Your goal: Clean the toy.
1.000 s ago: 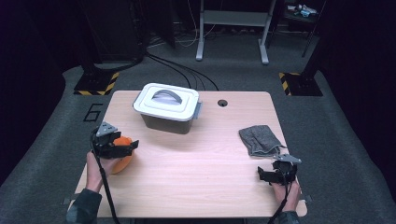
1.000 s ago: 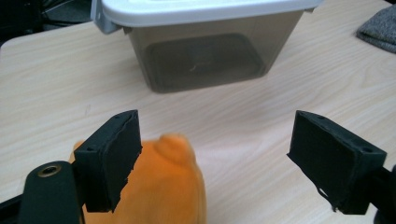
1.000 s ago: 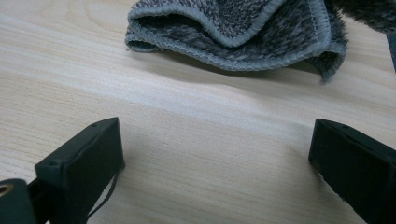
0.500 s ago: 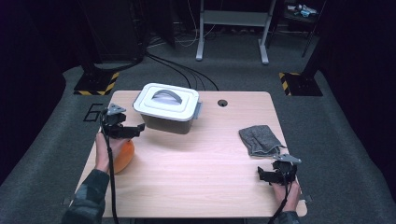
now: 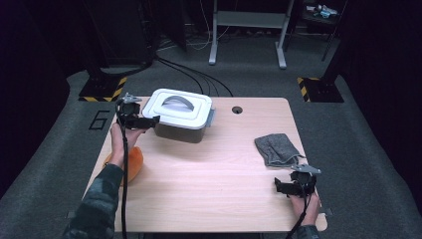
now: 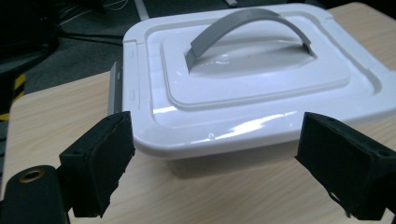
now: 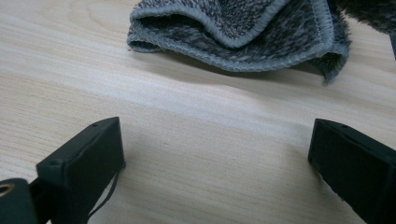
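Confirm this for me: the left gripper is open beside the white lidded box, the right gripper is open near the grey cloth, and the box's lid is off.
One thing is wrong: the lid is on, not off. The left gripper view shows it seated on the white box, grey handle on top. The rest holds: the left gripper is open beside the box, the right gripper open near the grey cloth.

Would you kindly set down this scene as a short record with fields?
surface: wooden table
box: white, lid on, grey handle, far left of table
left gripper: open, empty, at the box's left end; jaws have just been opening
orange thing: near left edge, beside the left forearm
cloth: grey, crumpled, right side
right gripper: open, empty, just short of the cloth
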`<move>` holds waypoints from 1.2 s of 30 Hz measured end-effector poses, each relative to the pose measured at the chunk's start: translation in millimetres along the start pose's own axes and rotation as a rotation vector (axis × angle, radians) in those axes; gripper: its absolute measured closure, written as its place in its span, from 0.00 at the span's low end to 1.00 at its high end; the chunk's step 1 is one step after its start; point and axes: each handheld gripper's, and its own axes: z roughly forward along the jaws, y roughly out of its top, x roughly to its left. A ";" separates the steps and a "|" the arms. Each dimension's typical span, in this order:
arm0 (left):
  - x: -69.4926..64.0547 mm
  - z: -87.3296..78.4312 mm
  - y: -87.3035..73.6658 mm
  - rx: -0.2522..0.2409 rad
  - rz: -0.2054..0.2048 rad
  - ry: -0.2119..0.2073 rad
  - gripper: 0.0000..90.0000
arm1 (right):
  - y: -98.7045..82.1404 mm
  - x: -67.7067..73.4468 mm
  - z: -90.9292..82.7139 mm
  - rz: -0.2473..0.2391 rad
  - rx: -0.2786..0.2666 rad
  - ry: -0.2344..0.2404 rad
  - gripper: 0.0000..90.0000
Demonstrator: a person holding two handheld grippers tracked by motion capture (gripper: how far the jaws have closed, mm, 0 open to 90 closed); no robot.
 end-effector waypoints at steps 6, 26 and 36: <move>8.6 17.1 8.6 0.023 0.004 0.029 0.12 | -0.2 0.4 -0.4 -0.006 -0.001 -0.006 0.03; 27.1 56.9 12.5 0.148 -0.011 0.090 0.16 | -0.3 0.6 -0.6 -0.014 -0.001 -0.001 0.04; 27.3 64.6 15.5 0.161 -0.022 0.028 0.15 | -0.2 0.6 -0.5 -0.014 0.000 0.001 0.04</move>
